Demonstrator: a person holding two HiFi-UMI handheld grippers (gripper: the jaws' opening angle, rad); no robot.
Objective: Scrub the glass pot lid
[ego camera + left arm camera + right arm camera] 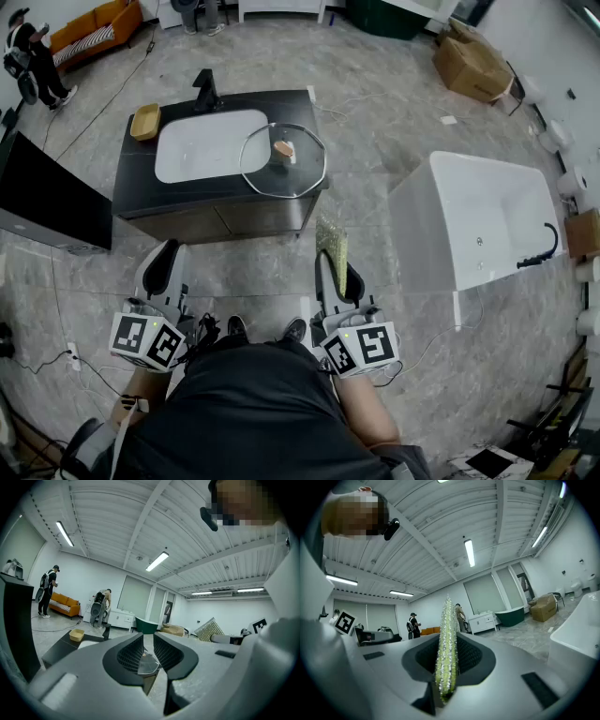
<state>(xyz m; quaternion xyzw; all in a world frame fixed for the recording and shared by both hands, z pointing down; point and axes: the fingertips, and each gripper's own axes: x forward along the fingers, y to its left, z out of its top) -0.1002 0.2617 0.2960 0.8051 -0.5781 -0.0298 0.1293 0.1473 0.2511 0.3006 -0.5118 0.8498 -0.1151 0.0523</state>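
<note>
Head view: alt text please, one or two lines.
A glass pot lid lies on a dark sink cabinet, overlapping the white basin's right edge. Below, the person's right gripper holds a glittery scrub pad and the left gripper holds nothing, both short of the cabinet. A bathtub stands at right.

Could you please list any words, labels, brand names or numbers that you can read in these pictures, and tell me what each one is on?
No text can be read in any view.
marker cubes: black-and-white square patterns only, no letters or digits.
cardboard boxes: any print is too small to read.
glass pot lid and scrub pad: no label visible.
</note>
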